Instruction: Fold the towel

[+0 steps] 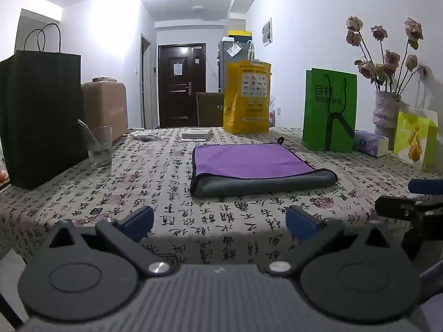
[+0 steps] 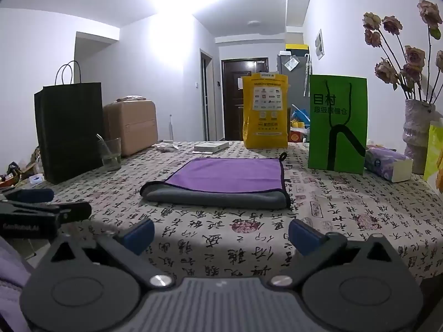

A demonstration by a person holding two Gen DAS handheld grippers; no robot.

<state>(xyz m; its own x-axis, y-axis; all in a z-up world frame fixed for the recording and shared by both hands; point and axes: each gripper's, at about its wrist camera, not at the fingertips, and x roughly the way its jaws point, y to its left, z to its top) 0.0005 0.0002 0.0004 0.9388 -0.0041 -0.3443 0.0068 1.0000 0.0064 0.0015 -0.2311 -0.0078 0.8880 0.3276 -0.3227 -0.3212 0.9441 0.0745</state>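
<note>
**Towel folded, jaws apart**

The right gripper hangs spread wide above the tablecloth, apart from the towel, which lies folded, purple over grey. The left gripper shows at left.

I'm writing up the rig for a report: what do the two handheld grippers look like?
Both match: the left gripper and right gripper each have a ribbed grey body, black arms on round black hubs with silver pivot screws, and blue finger pads. No cables show.
</note>
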